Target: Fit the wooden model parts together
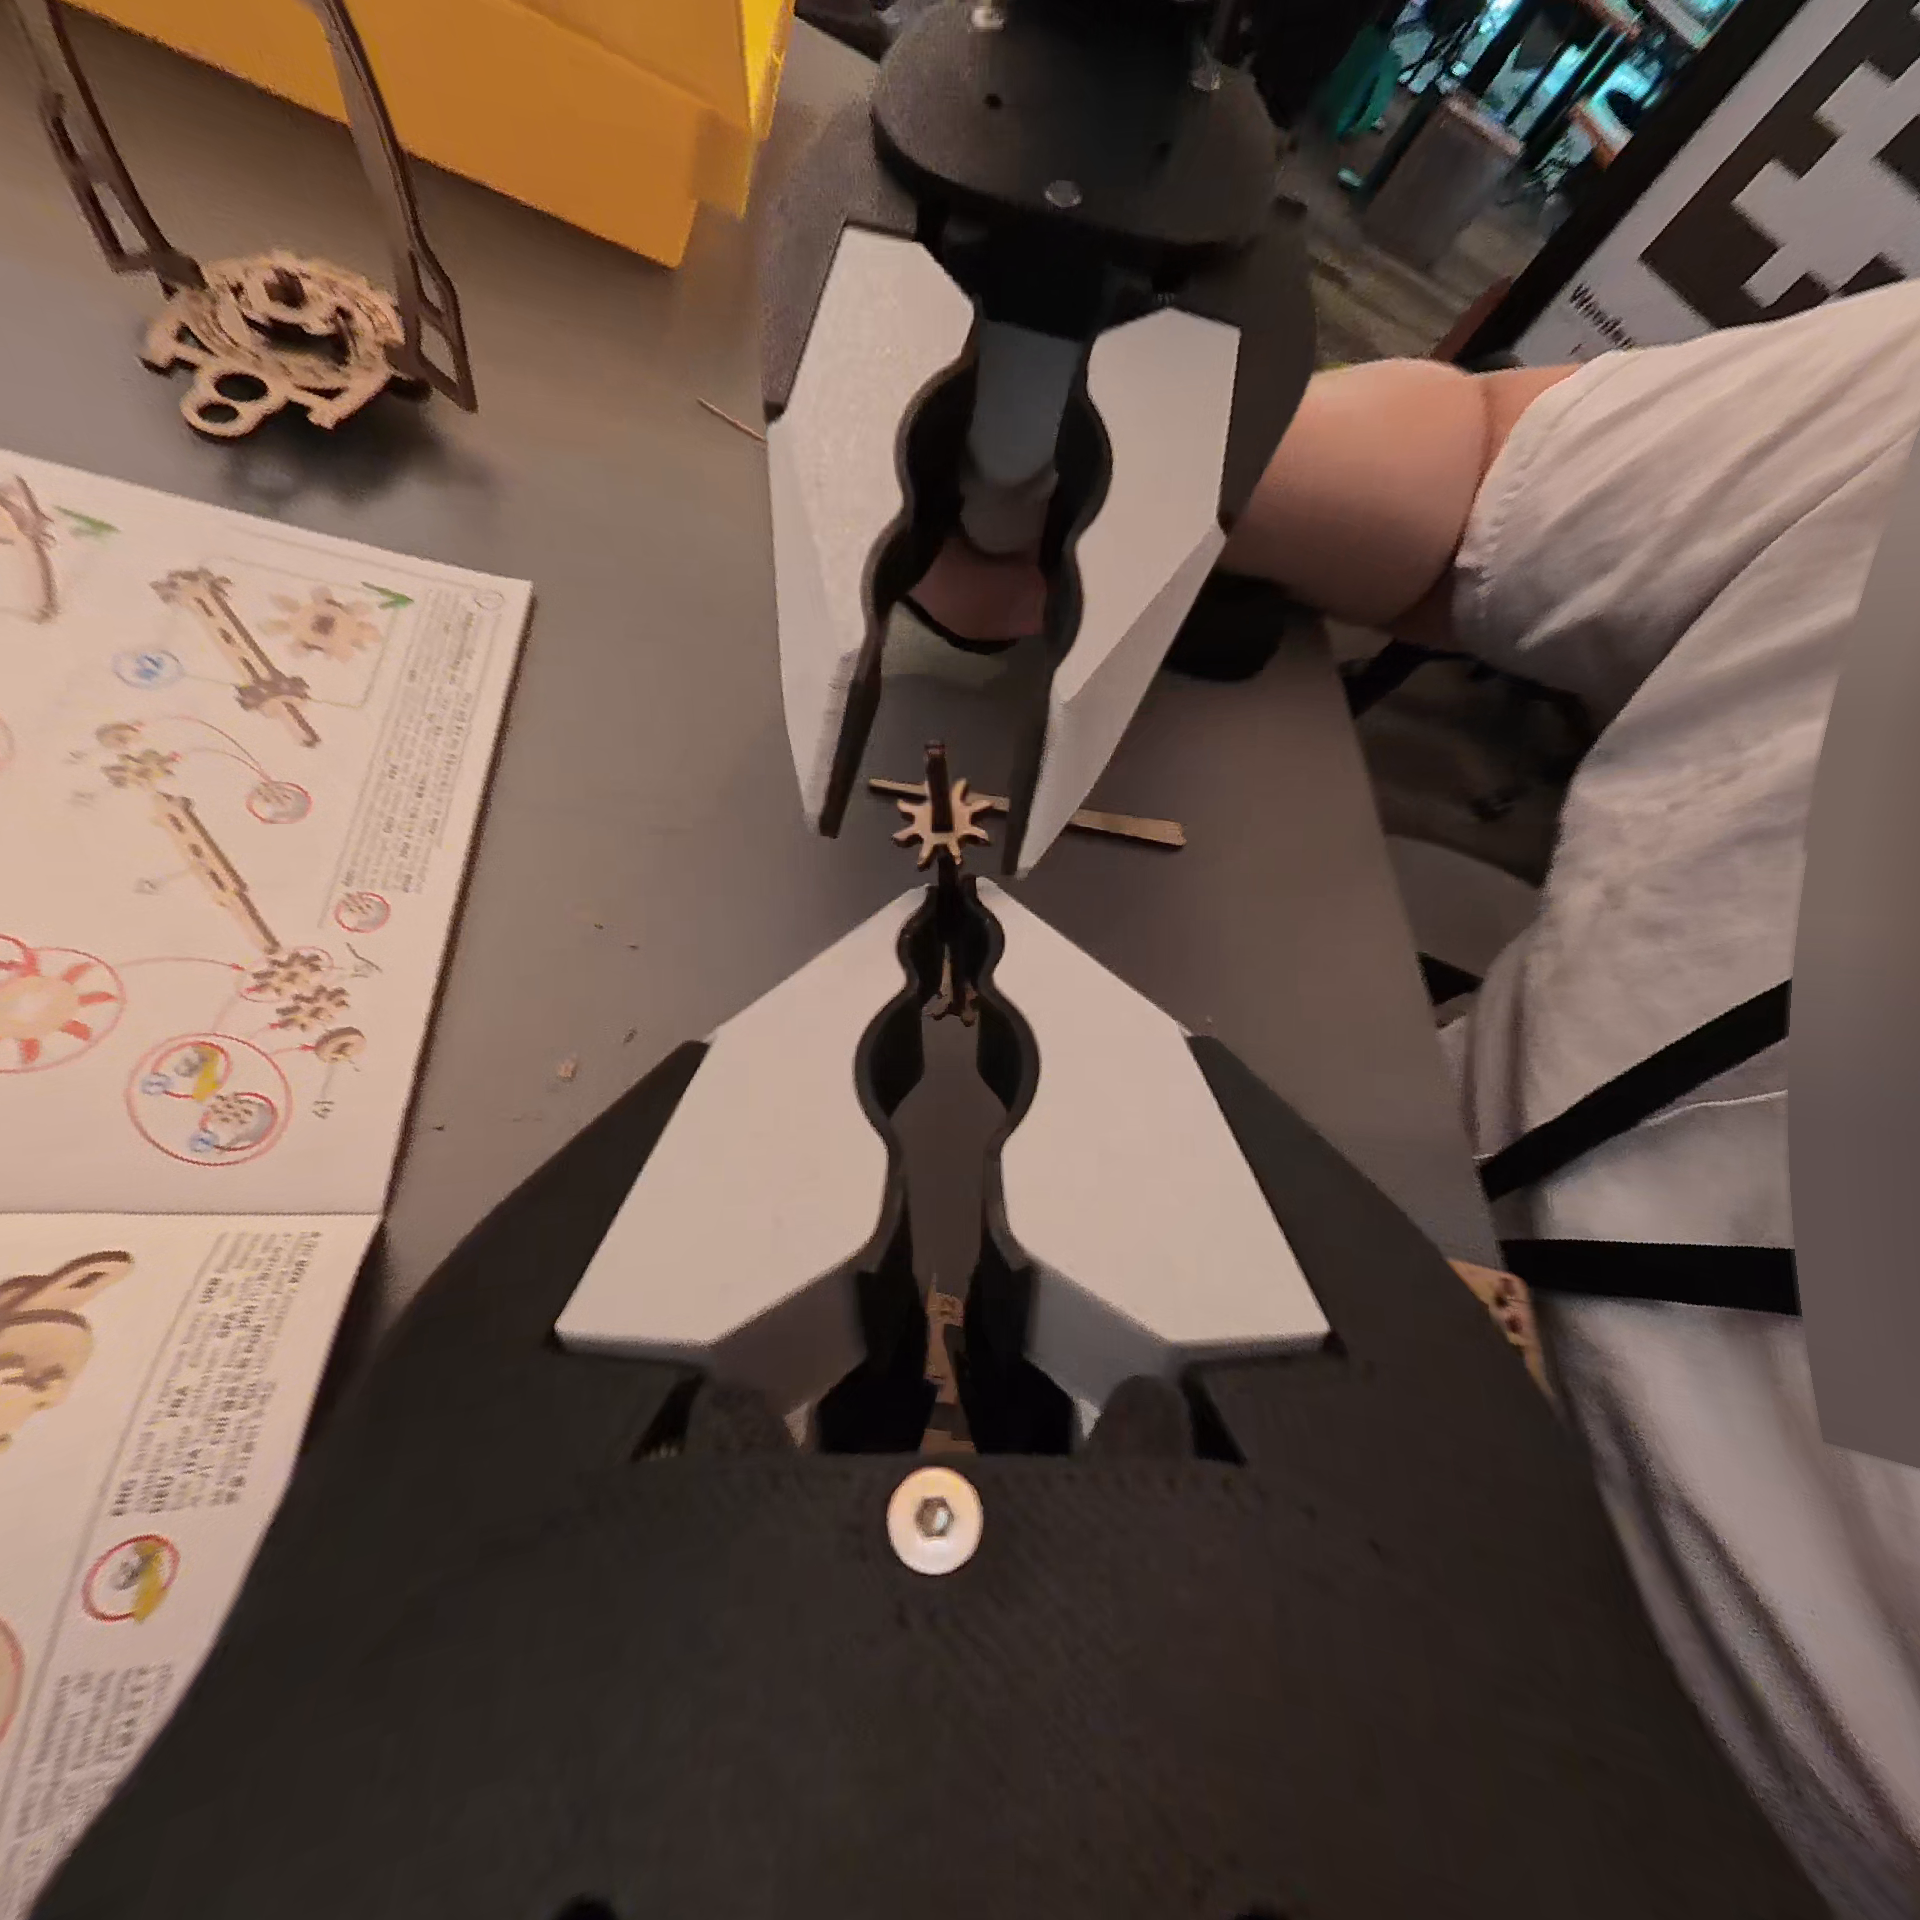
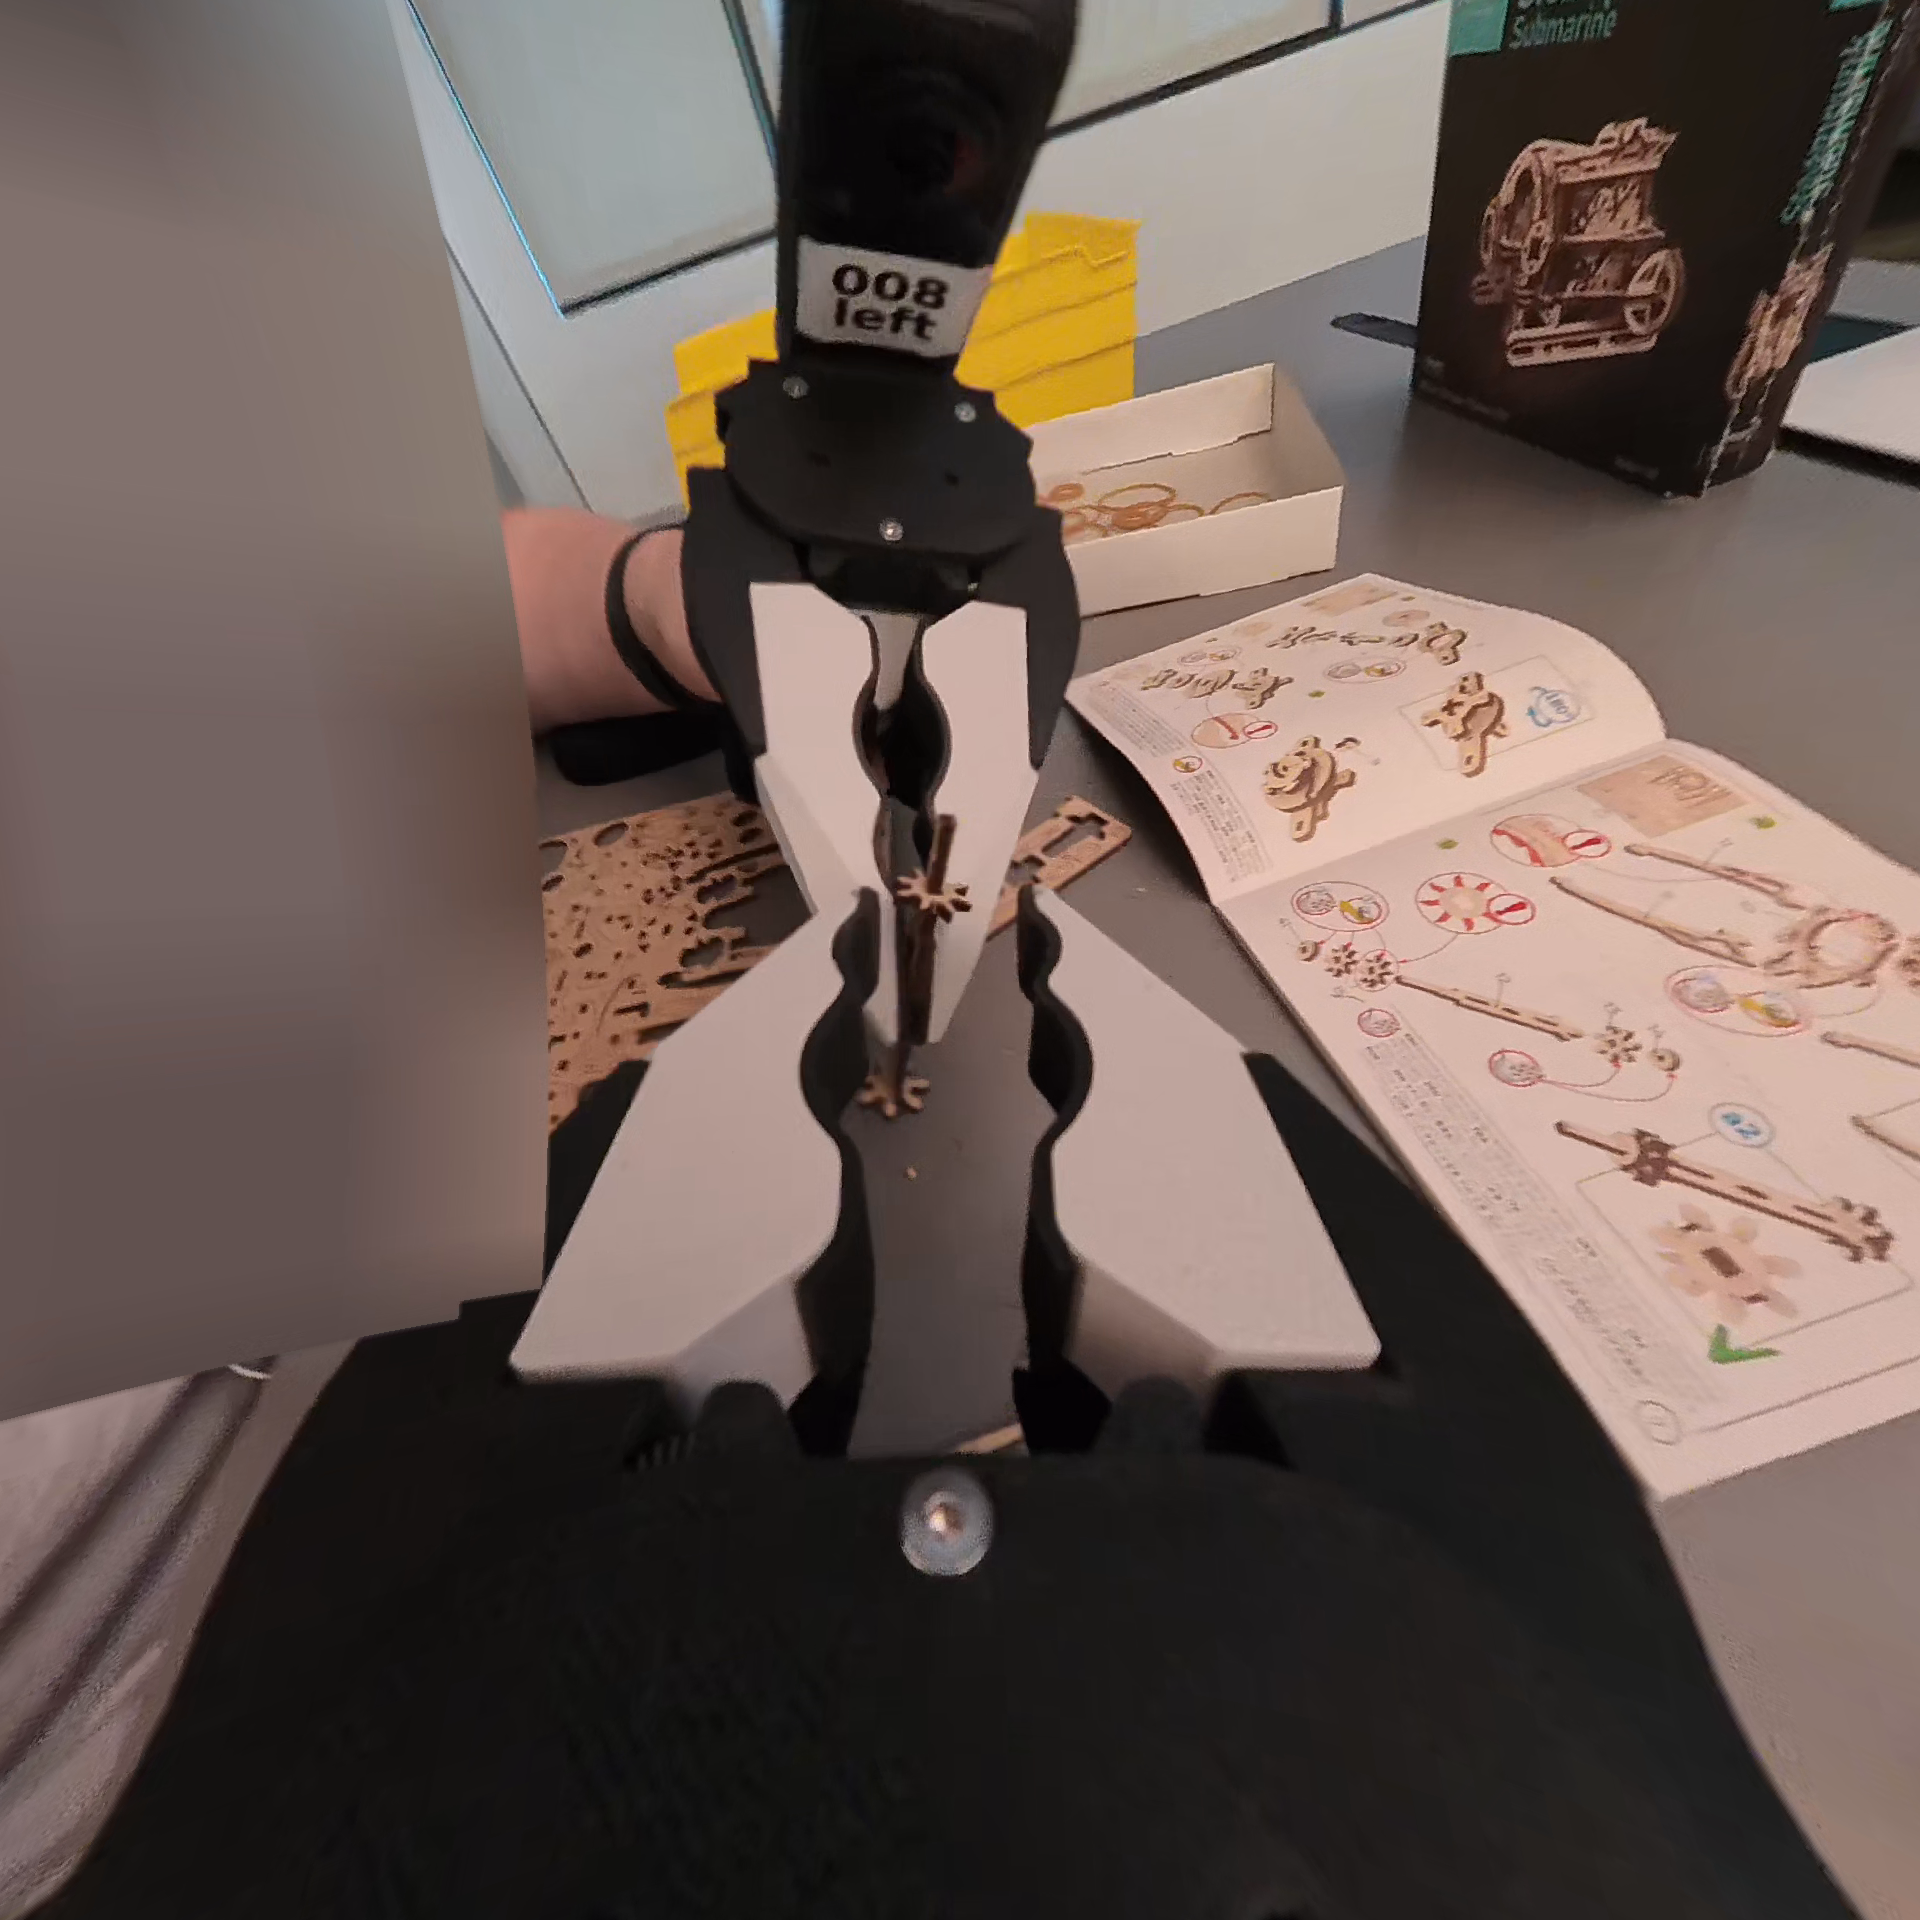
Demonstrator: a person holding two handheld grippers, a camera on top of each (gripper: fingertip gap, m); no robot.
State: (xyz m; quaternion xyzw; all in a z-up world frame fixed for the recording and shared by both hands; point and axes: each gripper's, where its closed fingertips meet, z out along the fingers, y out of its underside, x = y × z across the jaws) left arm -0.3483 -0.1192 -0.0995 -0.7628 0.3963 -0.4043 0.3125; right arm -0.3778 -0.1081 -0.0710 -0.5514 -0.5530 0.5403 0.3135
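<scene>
Left gripper (image 1: 943, 891) is pinched tight on the thin wooden axle (image 2: 914, 956), holding it upright over the grey table (image 1: 644, 582). Right gripper (image 2: 940, 914) sits spread apart, straddling the axle's upper small gear (image 2: 933, 894); the lower gear (image 2: 896, 1093) hangs just below.

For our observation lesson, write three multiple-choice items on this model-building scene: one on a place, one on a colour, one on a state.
1. In the left wrist view, the instruction booklet lies where from the left gripper? A left B right C straight ahead
2. The box behind the partly built model is: A white B yellow C green
3. The right gripper has its fingers: A shut B open C unseen
Answers: A, its pages fill the view's left side; B, plainly yellow; B, a wide gap shows around the geared axle that the left gripper clamps.
</scene>
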